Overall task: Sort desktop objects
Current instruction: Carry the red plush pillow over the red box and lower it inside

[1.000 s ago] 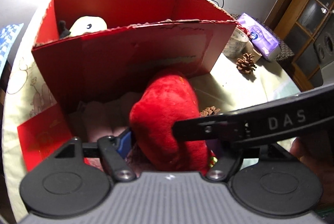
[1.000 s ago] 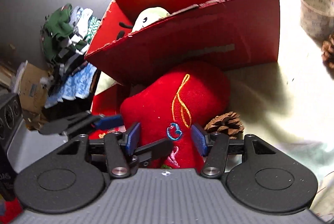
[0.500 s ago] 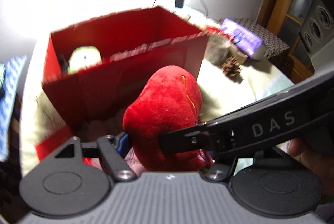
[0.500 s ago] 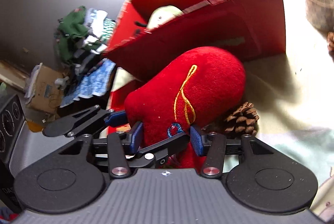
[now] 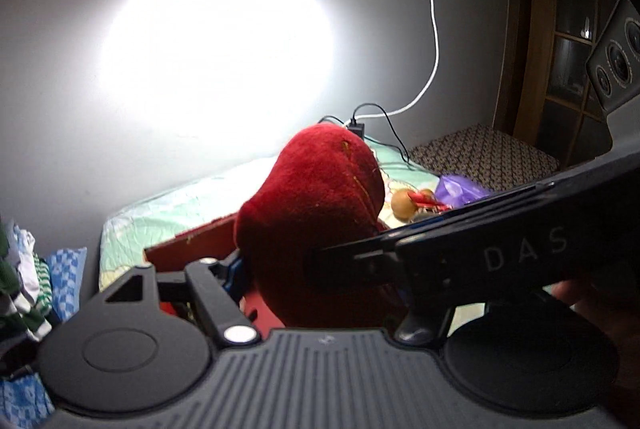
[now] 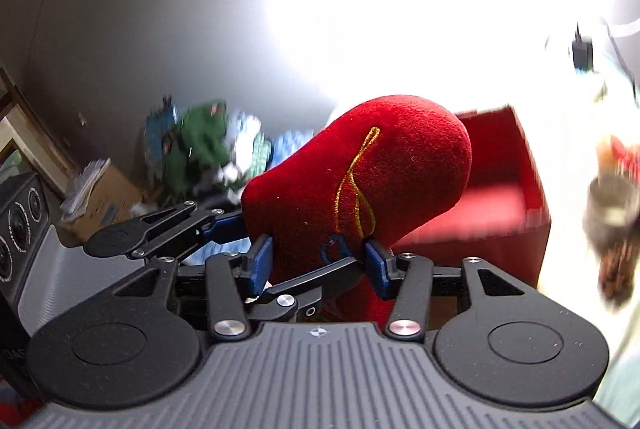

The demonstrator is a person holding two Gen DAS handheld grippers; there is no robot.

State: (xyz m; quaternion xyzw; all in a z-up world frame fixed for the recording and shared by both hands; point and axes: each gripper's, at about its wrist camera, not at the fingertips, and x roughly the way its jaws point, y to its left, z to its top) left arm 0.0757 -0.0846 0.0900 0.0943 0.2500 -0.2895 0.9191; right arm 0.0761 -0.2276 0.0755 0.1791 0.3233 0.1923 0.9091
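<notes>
Your red cardboard box (image 6: 516, 185) sits below, waiting. The red plush toy (image 6: 360, 189) is aloft, not yet boxed. Both your right gripper (image 6: 316, 261) and left gripper (image 5: 320, 269) pinch it. Table clutter remains unsorted.

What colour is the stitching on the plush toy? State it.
Gold, on the red plush toy; clearest in the right wrist view.

Both the left gripper (image 5: 320, 271) and right gripper (image 6: 316, 263) are raised, apparently clamped, crossing closely.
</notes>
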